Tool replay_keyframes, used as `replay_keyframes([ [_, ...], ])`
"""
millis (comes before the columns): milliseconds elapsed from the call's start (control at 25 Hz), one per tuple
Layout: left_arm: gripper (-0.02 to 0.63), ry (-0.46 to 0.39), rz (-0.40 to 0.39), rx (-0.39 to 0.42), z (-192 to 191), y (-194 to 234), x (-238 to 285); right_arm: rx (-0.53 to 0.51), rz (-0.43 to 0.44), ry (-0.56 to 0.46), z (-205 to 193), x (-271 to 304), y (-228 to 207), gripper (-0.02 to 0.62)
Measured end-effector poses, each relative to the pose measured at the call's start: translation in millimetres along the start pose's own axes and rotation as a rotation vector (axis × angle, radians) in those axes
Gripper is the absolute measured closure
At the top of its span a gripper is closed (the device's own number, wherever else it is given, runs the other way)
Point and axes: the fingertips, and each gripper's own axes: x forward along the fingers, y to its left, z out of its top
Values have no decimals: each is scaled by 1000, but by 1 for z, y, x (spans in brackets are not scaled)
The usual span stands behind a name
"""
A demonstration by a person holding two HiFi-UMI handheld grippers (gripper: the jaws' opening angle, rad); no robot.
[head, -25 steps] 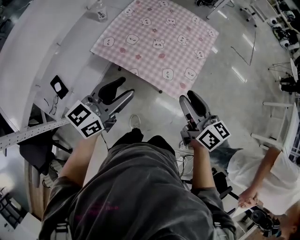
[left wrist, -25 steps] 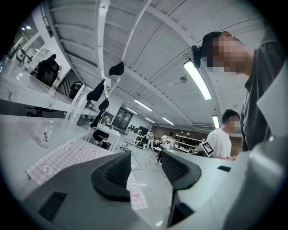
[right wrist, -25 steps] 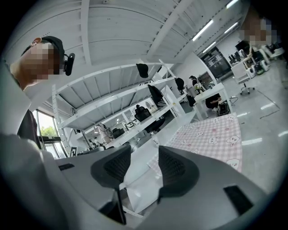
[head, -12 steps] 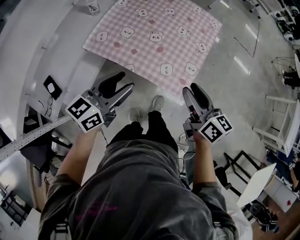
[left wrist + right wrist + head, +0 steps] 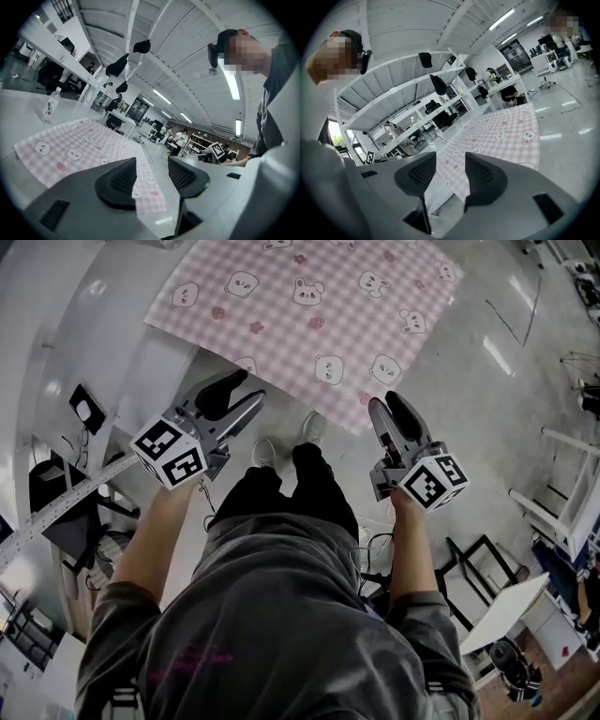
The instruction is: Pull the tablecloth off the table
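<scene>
Far left, a water bottle [image 5: 49,107] stands on the white tabletop [image 5: 80,329] beside the pink checked tablecloth [image 5: 309,306], which lies spread out, its near corner drooping over the edge. The left gripper [image 5: 234,397] hangs near the cloth's near edge, fingers apart and empty. The right gripper [image 5: 392,418], just short of that corner, is likewise parted, holding nothing.

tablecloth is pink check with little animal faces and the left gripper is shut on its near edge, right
Not quite. The left gripper is open: the left gripper view shows its jaws standing apart with nothing between them, and the tablecloth lies beyond them, not gripped. The tablecloth is pink check with little animal faces, as you say.
</scene>
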Motion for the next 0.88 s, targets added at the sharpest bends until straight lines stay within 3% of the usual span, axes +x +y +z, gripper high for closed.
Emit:
replay_keyframes([
  [560, 396, 86, 93, -129, -98, 66, 45, 51, -67, 97, -66, 33, -115, 419],
  [880, 396, 135, 123, -211, -160, 91, 56, 81, -166, 137, -105, 32, -170, 419],
])
